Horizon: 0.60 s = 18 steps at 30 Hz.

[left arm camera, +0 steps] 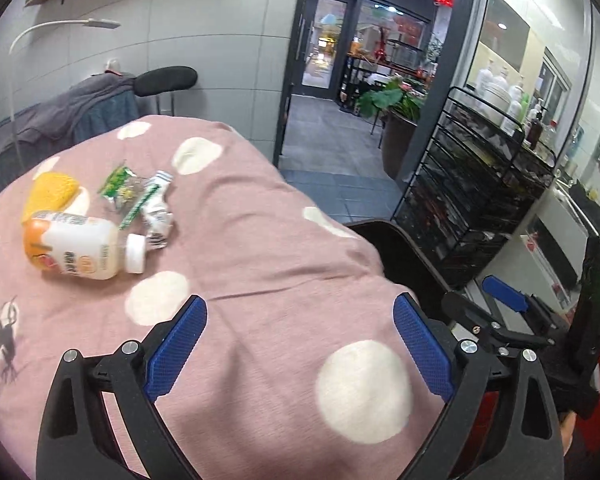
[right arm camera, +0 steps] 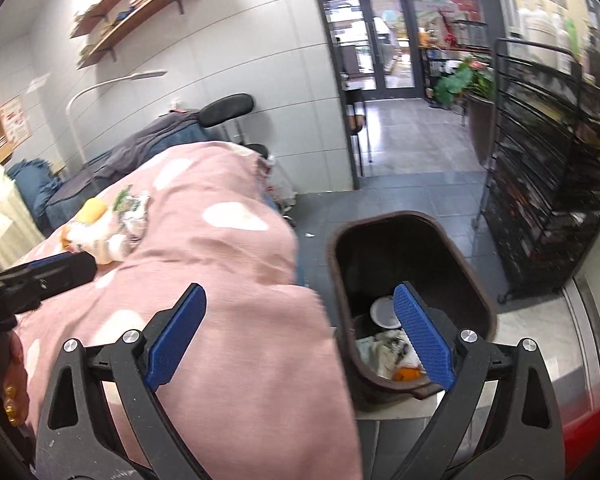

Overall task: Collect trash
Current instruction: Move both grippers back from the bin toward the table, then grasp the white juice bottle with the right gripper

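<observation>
On the pink dotted blanket lies a heap of trash: a white bottle with an orange label on its side, a yellow wrapper, a green packet and a crumpled white wrapper. My left gripper is open and empty above the blanket, right of and nearer than the heap. My right gripper is open and empty over the blanket's edge, its right finger above the dark bin, which holds trash. The heap shows far left there.
A black wire rack with bottles stands at the right, past the bin. A glass doorway and tiled floor lie ahead. A stool and grey-draped furniture stand by the wall behind the bed. The left gripper shows in the right wrist view.
</observation>
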Motion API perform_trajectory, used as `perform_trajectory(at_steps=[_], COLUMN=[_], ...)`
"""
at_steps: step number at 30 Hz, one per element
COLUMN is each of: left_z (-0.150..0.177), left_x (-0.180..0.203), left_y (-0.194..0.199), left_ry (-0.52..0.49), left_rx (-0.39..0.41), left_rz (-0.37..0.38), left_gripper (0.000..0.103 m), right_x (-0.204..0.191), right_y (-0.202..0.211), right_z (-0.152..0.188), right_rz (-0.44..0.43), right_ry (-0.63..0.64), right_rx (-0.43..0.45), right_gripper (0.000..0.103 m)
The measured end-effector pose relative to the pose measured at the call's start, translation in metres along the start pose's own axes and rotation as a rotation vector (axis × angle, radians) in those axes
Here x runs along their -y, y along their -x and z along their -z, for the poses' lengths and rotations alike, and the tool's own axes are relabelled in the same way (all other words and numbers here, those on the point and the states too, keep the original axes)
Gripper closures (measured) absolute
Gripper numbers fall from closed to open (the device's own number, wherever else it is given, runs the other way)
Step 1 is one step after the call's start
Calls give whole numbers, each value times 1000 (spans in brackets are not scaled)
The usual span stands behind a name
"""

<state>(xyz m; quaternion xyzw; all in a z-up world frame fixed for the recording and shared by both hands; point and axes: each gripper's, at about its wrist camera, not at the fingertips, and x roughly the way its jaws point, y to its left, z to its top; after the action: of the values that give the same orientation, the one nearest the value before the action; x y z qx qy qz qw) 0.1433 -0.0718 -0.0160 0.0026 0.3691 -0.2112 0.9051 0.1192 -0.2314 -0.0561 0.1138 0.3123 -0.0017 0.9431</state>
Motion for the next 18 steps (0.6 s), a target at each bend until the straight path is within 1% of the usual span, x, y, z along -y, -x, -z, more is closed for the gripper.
perform_trajectory(at_steps=[2,6,11,15,18], left_z=[3,9,14,17,18], left_x=[-7,-27,-52,-67,-78], left_y=[4,10,13,16,22], left_ry=[-4,7,45,61,80], left_rx=[11,12,5,1,9], left_rz=[-35,-72,-95,-122,-138], left_gripper=[10,10,10,10,10], right_x=[-12,-33,-54,-63,-71], right_y=[-2,-8,-14,-20,-23], right_z=[-1,-4,-9,-12,-15], right_rz=[-16,-57,-90,-115,-118], right_ry=[29,70,117,129,151], right_rx=[-3,-20,-38,-54,-59], right_gripper=[10,10,10,10,10])
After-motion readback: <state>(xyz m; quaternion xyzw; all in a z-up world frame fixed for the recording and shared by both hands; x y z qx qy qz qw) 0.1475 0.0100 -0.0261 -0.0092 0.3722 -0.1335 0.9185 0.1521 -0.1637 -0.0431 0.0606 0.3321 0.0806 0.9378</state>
